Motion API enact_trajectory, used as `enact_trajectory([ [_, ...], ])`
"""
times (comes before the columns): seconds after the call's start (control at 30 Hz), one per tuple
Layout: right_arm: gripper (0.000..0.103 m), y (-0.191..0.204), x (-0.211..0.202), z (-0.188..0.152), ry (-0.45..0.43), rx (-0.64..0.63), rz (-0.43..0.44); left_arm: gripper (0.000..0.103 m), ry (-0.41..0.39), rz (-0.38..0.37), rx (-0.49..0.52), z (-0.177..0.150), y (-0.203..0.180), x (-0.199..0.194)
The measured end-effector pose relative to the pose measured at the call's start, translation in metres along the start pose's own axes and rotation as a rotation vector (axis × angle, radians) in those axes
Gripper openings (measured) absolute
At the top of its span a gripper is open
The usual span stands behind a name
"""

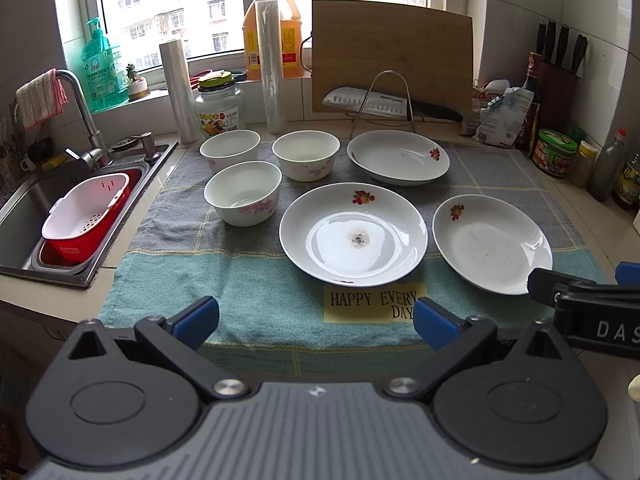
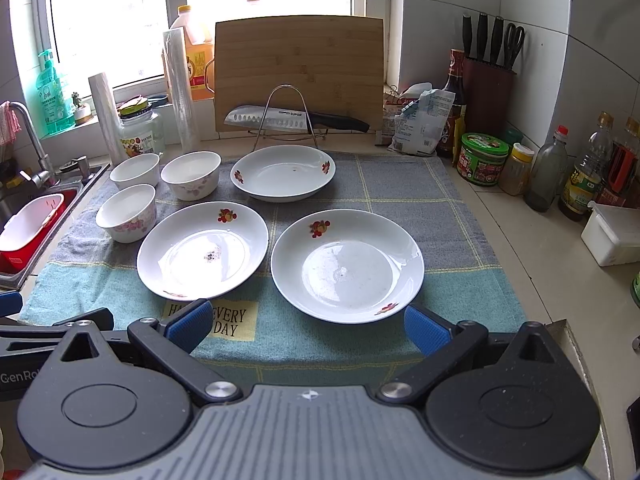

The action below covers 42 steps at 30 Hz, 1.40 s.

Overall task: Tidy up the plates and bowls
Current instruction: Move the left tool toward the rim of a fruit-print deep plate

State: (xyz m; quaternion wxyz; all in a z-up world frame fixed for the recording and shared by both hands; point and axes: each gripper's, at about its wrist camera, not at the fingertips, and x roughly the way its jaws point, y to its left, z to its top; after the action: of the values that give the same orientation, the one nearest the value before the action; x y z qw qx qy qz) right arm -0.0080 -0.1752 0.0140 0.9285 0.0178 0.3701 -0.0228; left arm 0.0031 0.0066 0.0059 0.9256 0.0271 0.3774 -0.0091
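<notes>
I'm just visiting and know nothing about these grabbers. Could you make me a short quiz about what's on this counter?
1. How many bowls and how many plates lie on the towel?
2. True or false: the left gripper holds a plate.
3. Which plate has a dark spot in its middle: A rear, B middle, C right?

Key: 1. Three bowls, three plates. 2. False; both it and the right gripper are open and empty. 3. B, the middle plate.
</notes>
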Motion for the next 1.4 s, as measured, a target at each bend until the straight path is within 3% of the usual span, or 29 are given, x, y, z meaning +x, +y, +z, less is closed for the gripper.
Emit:
enact_trajectory([
  [0.97,0.103,-0.013,0.021,0.000,-0.119,-0.037,0.061,0.102,0.005,-0.080,0.020,0.016,0.005,0.039],
  [1.4,0.103,-0.043,0.081,-0.028,0.007,-0.072,0.010,0.102,0.021,-0.117,0.073,0.023,0.004,0.076],
])
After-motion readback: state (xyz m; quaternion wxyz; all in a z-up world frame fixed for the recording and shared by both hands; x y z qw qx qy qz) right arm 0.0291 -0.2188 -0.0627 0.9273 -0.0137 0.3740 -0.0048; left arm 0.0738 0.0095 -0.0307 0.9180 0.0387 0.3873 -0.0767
